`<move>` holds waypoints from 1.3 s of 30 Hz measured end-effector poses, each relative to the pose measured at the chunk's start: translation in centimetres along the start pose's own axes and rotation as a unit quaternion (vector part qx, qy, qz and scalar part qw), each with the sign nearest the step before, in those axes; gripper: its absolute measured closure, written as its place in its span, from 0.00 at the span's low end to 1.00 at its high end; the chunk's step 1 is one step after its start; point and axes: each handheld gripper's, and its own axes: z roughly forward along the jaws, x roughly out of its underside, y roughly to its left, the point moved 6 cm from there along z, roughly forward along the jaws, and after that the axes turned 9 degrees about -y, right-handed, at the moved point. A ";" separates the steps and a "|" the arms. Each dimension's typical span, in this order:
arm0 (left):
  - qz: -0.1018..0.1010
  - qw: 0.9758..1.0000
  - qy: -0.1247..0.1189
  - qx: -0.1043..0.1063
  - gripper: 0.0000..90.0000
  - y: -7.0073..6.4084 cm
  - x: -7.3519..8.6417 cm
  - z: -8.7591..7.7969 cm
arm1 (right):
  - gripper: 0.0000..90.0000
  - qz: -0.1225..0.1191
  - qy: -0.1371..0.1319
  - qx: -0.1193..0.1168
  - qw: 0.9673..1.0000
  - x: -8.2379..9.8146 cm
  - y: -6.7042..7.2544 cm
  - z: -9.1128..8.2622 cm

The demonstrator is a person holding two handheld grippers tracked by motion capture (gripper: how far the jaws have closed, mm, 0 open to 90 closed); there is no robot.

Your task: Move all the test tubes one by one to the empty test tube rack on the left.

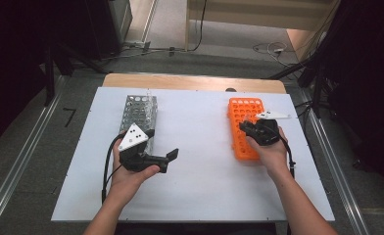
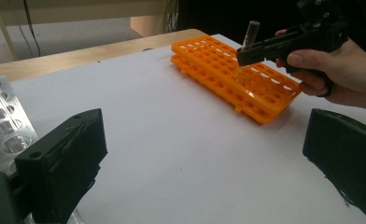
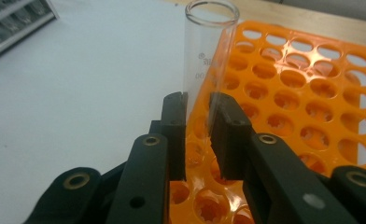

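A clear glass test tube point(image 3: 208, 60) stands upright in a hole near the left edge of the orange rack point(image 3: 302, 93). My right gripper point(image 3: 199, 100) is shut on the tube's lower part, both pads pressing its sides. From the left gripper view, the tube point(image 2: 251, 32) sticks up above the right gripper point(image 2: 246, 53) over the orange rack point(image 2: 218, 60). In the high view the right gripper point(image 1: 246, 126) sits over the orange rack point(image 1: 244, 110) at the right. My left gripper point(image 1: 169, 160) is open and holds nothing, its jaws pointing right over the white sheet point(image 1: 200, 147).
A metal test tube rack point(image 1: 138, 113) lies at the back left, just behind my left hand. Its perforated side point(image 2: 3, 116) shows beside the left jaw. A bare wooden strip point(image 1: 190, 82) runs along the table's far edge. Cables lie on the floor beyond.
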 end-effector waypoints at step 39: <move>0.010 0.996 0.006 0.091 0.12 -5.1 -0.1 2.7 | 0.82 -0.069 -0.039 -0.196 0.977 0.9 12.0 -5.8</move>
